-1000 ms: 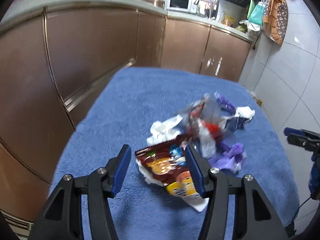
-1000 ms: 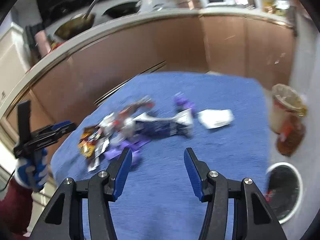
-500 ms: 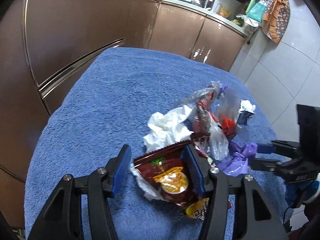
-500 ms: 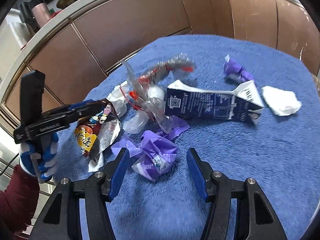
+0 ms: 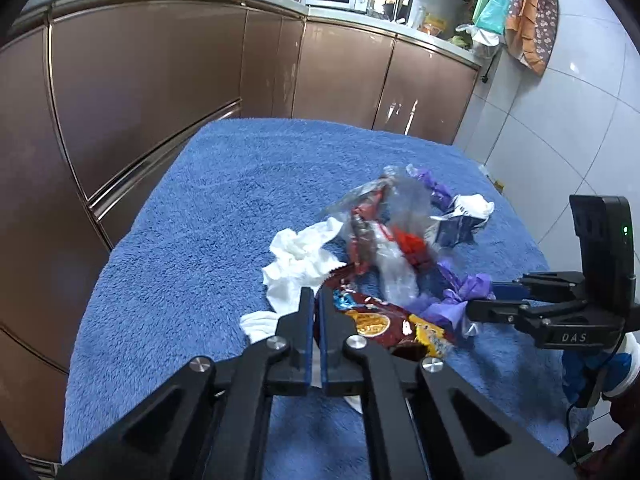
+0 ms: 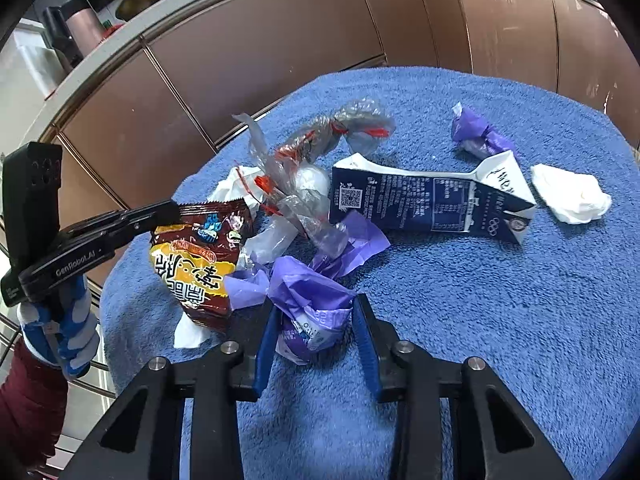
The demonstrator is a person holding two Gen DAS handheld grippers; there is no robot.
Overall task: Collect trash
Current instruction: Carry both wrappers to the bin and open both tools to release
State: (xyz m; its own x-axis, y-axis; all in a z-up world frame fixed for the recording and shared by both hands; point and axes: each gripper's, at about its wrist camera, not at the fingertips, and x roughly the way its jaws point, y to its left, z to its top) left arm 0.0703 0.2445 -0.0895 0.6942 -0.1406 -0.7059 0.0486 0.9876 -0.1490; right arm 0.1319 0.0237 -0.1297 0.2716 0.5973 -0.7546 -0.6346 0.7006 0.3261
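On the blue-towelled desk (image 5: 200, 220), beside brown kitchen cabinets (image 5: 140, 80), a loose heap of trash. At the heap's near left edge, a brown and yellow snack bag (image 6: 196, 264), pinched by its serrated top seam in the left gripper (image 5: 317, 300), jaws just closed down flat on the foil with almost no gap between them; bag crumpled and creased, mouth not visible, contents impossible to tell. Behind that gripper, a hand in a blue and white glove (image 6: 60, 332) and a dark red sleeve (image 6: 24, 396). Just right of the snack bag, a crumpled purple plastic bag (image 6: 308, 300) wrapped round something white with print, sitting between the blue pads of the right gripper (image 6: 314, 320), jaws just narrowed, both pads touching its sides, bundle resting on the towel. Farther back, a clear plastic bag with red markings (image 6: 304, 184), twisted and knotted, with a pale lump inside, lying over white tissue (image 5: 296, 256). To its right, a dark blue milk carton (image 6: 420, 204) on its side, squashed flat, spout end torn open and white inside, nothing seen in it. Beyond the carton, a small purple wad (image 6: 476, 132); off its spout end, apart from the heap, a second crumpled white tissue (image 6: 572, 196).
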